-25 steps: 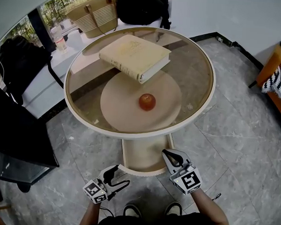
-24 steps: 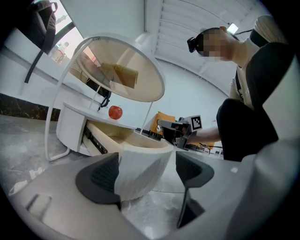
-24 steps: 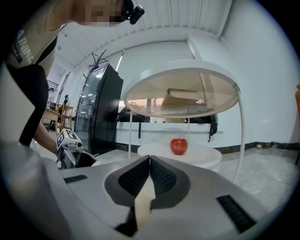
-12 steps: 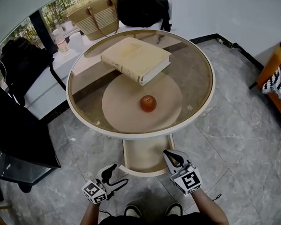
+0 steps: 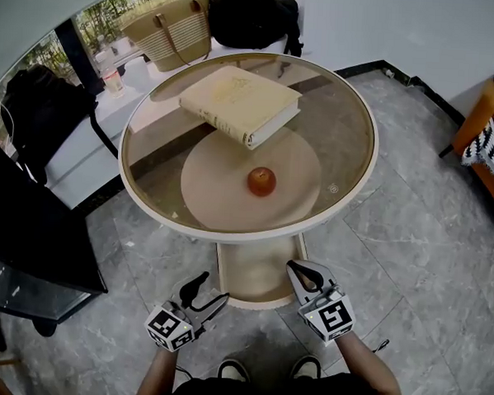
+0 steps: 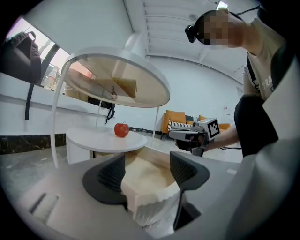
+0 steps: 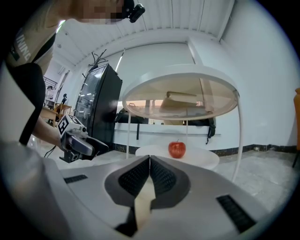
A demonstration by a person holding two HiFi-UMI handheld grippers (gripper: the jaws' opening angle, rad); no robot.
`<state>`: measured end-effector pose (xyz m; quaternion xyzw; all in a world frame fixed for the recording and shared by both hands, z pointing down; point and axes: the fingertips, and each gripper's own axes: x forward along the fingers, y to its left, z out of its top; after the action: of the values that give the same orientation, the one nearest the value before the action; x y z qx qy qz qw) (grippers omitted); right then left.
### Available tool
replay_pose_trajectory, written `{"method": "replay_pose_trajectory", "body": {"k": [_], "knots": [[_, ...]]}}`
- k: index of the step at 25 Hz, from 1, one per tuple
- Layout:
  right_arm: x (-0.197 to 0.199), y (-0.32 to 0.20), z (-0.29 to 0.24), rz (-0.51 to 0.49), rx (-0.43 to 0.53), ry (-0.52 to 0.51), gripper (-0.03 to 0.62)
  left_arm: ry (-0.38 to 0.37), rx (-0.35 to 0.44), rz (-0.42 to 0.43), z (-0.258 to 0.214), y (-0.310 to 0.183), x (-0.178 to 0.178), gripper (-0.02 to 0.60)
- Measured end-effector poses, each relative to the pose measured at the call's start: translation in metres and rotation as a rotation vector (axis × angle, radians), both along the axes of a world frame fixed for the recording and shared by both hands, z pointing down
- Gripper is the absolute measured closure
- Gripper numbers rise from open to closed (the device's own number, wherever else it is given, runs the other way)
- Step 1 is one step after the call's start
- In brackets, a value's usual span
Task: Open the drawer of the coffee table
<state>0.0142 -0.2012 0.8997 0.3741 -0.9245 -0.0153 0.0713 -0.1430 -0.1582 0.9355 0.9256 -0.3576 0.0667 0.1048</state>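
Round glass-topped coffee table (image 5: 338,123) on grey tiled floor (image 5: 409,259), cream book (image 5: 240,101) lying on the glass, red apple (image 5: 261,181) on the lower shelf (image 5: 214,191), drawer (image 5: 255,271) pulled out below.

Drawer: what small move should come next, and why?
Probably let the left tongs finish closing on the front rim of the drawer: they are closing with that rim between them, not yet pressing, while the right tongs pinch its side wall.

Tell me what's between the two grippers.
The pulled-out drawer, seen in the head view. The right gripper is clamped on its rim; the left gripper has its jaws closing with the drawer's front edge between them.
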Motion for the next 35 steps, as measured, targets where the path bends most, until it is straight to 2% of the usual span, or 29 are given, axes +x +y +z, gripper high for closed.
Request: {"method": "replay_pose_trajectory", "body": {"k": [3,4,5,6,7,10,13,16,20,23,26,29,32,35], "knots": [[0.003,-0.002,-0.004,0.022,0.003,0.000,0.589,-0.045,0.017,-0.015,-0.009,-0.011,0.013,0.301],[0.005,-0.003,-0.005,0.031,0.004,0.000,0.589,-0.063,0.024,-0.032,-0.012,-0.015,0.017,0.334],[0.008,-0.004,-0.006,0.041,0.005,-0.002,0.589,-0.082,0.033,-0.058,-0.013,-0.018,0.020,0.412],[0.009,-0.004,-0.007,0.050,0.006,-0.004,0.589,-0.101,0.044,-0.086,-0.013,-0.021,0.022,0.515],[0.011,-0.005,-0.008,0.057,0.008,-0.006,0.589,-0.118,0.053,-0.110,-0.012,-0.024,0.024,0.575],[0.011,-0.006,-0.014,0.074,0.021,-0.009,0.589,-0.139,0.070,-0.165,-0.010,-0.029,0.028,0.577],[0.011,-0.006,-0.019,0.086,0.016,-0.015,0.589,-0.127,0.084,-0.225,-0.017,-0.033,0.032,0.577],[0.013,-0.006,-0.021,0.103,0.011,-0.020,0.589,-0.138,0.072,-0.254,-0.019,-0.035,0.034,0.577],[0.011,-0.009,-0.027,0.128,-0.005,-0.044,0.589,-0.153,0.048,-0.258,-0.017,-0.037,0.036,0.577],[0.010,-0.011,-0.023,0.131,0.003,-0.036,0.589,-0.174,0.065,-0.254,-0.017,-0.037,0.038,0.577],[0.008,-0.010,-0.018,0.126,-0.044,-0.049,0.589,-0.199,0.077,-0.233,-0.015,-0.036,0.042,0.577],[0.007,-0.009,-0.015,0.111,-0.024,-0.025,0.589,-0.214,0.062,-0.223,-0.009,-0.037,0.045,0.577],[0.008,-0.008,-0.014,0.107,-0.017,-0.029,0.589,-0.208,0.048,-0.226,-0.008,-0.038,0.045,0.577],[0.010,-0.007,-0.022,0.110,-0.055,-0.053,0.589,-0.206,0.043,-0.219,-0.016,-0.040,0.045,0.577]]}}
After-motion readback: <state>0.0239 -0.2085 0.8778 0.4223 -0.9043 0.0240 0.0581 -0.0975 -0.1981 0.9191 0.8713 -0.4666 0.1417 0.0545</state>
